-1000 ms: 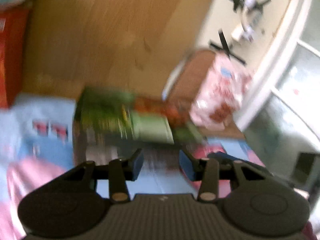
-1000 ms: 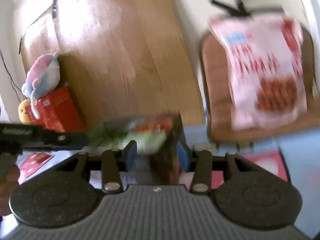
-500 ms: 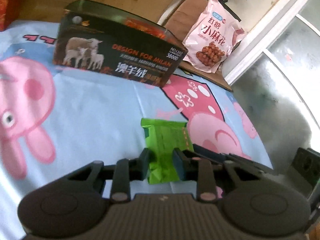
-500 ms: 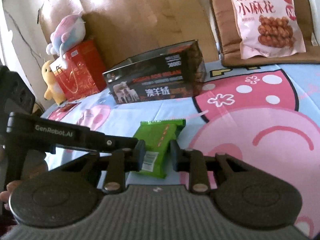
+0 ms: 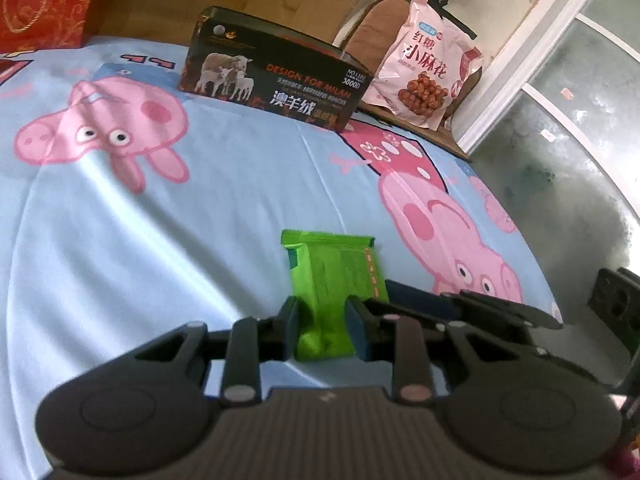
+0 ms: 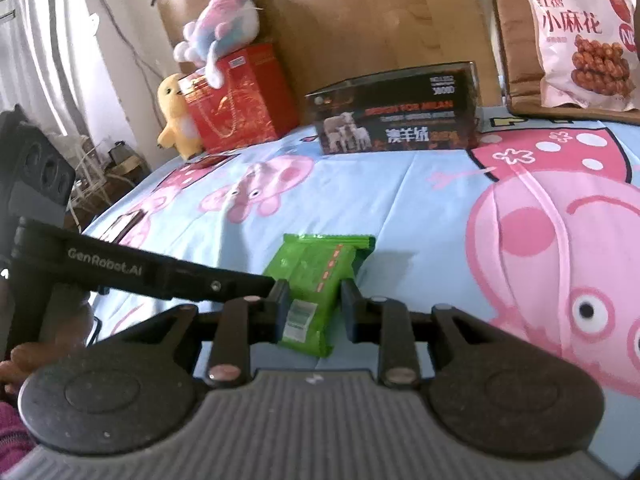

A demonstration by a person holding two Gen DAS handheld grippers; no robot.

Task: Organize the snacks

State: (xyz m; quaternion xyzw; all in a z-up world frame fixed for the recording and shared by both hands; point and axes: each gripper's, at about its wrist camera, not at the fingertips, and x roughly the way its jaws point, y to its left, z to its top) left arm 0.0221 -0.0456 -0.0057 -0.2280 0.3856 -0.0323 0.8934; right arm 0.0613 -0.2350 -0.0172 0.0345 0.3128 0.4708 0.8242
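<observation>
A green snack packet (image 5: 334, 280) lies on the blue cartoon-pig cloth (image 5: 200, 220). My left gripper (image 5: 322, 322) has a finger on each side of its near end, close to or touching it. My right gripper (image 6: 314, 306) straddles the same packet (image 6: 316, 280) from the other hand's side, jaws narrow around it. A dark open box with sheep printed on it (image 5: 276, 88) stands at the far edge; it also shows in the right wrist view (image 6: 400, 120). A pink snack bag (image 5: 424, 76) leans on a brown chair behind it.
A red gift box (image 6: 240, 100) with a plush toy (image 6: 220, 28) on top and a yellow plush duck (image 6: 176, 116) stand at the far left. The brown chair (image 6: 520, 40) holds the pink bag (image 6: 580, 36). A glass door (image 5: 560, 120) is to the right.
Both grippers came down from above the box to the cloth and narrowed around the green packet. The view has steadied and pulled back a little from the box.
</observation>
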